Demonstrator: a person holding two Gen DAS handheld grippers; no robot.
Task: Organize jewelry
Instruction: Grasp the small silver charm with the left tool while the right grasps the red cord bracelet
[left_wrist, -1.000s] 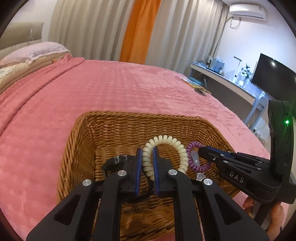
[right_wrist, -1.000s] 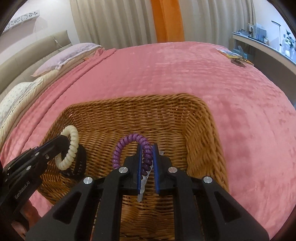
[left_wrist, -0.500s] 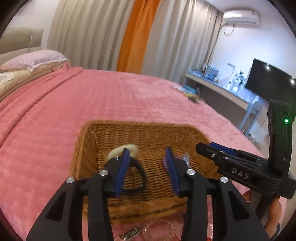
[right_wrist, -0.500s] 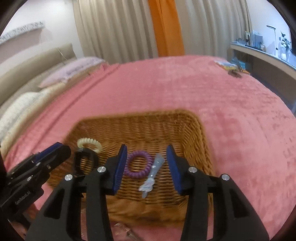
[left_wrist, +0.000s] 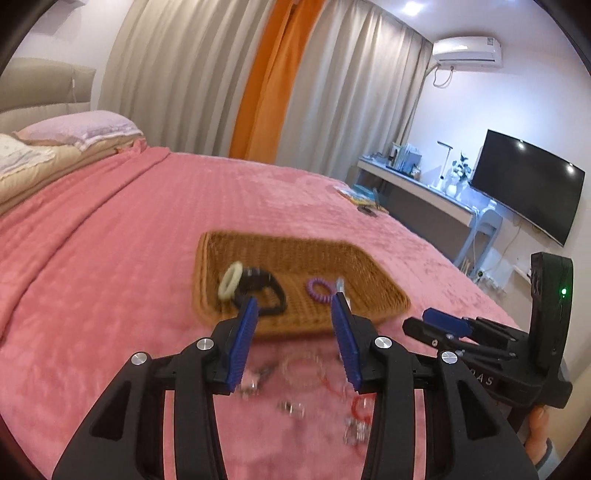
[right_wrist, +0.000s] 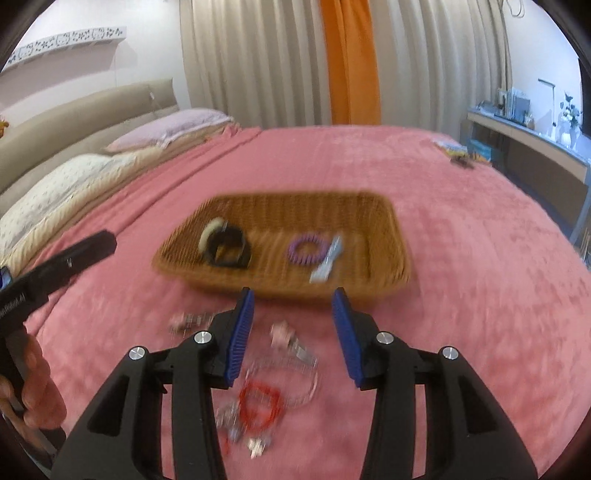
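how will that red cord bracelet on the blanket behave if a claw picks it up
The red cord bracelet looks like a thin loop lying in loose bends, so it will probably droop limply from one pinch point. It seems light. It lies against the silver pieces, so it may snag and drag them along.

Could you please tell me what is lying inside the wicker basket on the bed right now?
Inside the wicker basket: a cream coil ring overlapping a black band, a purple coil ring and a silvery clip. Whatever lies under them is hidden.

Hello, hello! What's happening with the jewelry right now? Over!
Both hand-held grippers open, empty. Cream and purple coil bands in wicker basket. Red string and clear bangle on bedspread, nothing blocking.
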